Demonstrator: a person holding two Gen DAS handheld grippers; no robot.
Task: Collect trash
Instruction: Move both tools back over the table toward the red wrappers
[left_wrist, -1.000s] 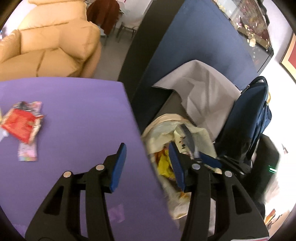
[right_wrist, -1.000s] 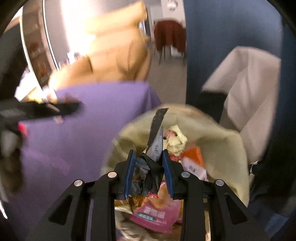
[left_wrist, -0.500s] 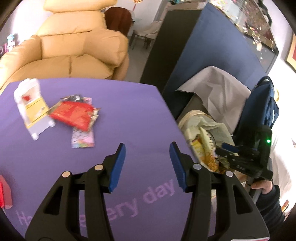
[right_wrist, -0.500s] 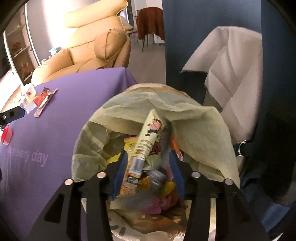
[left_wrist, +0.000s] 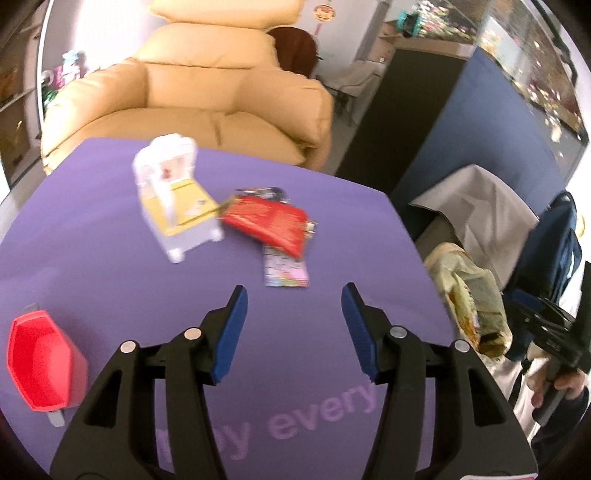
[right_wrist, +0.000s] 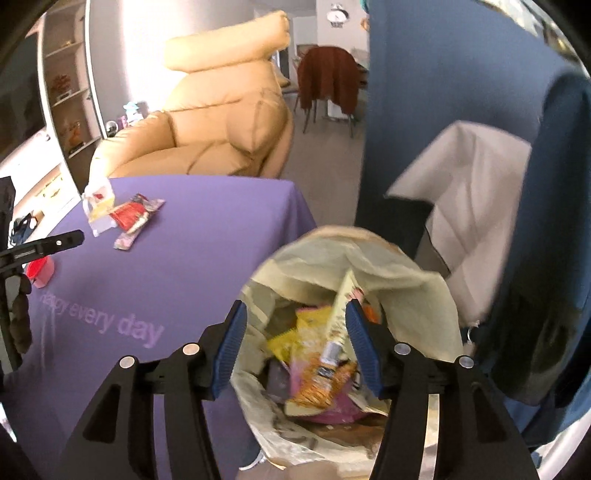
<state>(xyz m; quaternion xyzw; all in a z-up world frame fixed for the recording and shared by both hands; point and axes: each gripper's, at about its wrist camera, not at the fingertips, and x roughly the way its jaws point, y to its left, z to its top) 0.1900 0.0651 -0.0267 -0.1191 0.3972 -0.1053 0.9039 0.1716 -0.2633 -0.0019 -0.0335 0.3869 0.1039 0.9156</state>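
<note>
My left gripper (left_wrist: 293, 325) is open and empty above the purple tablecloth (left_wrist: 110, 266). Ahead of it lie a red wrapper (left_wrist: 269, 221), a pink patterned wrapper (left_wrist: 286, 269) partly under it, and a white and yellow carton (left_wrist: 173, 203). My right gripper (right_wrist: 293, 343) is open and empty over the mouth of the yellowish trash bag (right_wrist: 406, 273), which holds several wrappers (right_wrist: 317, 362). The bag also shows in the left wrist view (left_wrist: 469, 295) beside the table's right edge. The wrappers show small in the right wrist view (right_wrist: 129, 216).
A red cup (left_wrist: 40, 362) stands at the table's left front. A tan armchair (left_wrist: 207, 96) is behind the table. A blue partition (right_wrist: 443, 92), a grey cloth (right_wrist: 465, 184) and a dark blue bag (left_wrist: 554, 251) stand to the right of the trash bag.
My right gripper opened and dropped a dark wrapper into the bag, then drew back. My left gripper swung left from the bag to over the table, facing the wrappers.
</note>
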